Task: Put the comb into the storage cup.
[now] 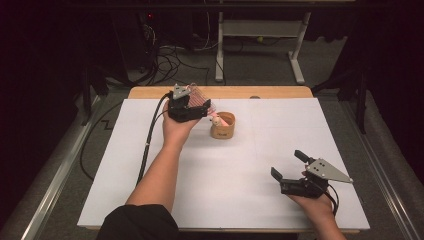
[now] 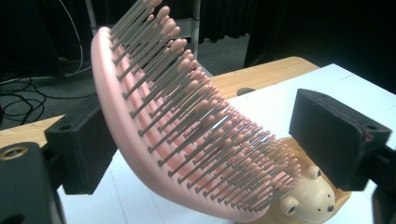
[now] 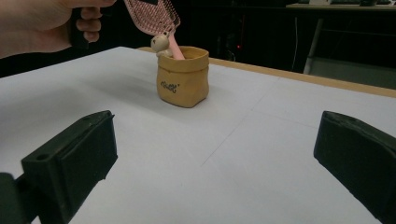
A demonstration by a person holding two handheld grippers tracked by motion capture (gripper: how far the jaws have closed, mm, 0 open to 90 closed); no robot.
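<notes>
A pink hairbrush (image 1: 200,97) (image 2: 187,130) (image 3: 152,11) leans with its handle down inside a small tan cup (image 1: 222,127) (image 3: 182,77) at the middle back of the white sheet. A pale little bear head (image 2: 310,196) (image 3: 161,43) pokes up at the cup's rim beside the handle. My left gripper (image 1: 202,106) (image 2: 203,135) is shut on the brush head, one jaw against its back and the other at the bristle tips. My right gripper (image 1: 287,163) (image 3: 215,154) rests low near the front right, open and holding nothing, pointing toward the cup.
A white sheet (image 1: 225,190) covers most of the wooden table (image 1: 280,92). Behind the table stand a white desk frame (image 1: 260,30) and loose cables (image 1: 170,60) on the floor. Metal rails run along both sides of the table.
</notes>
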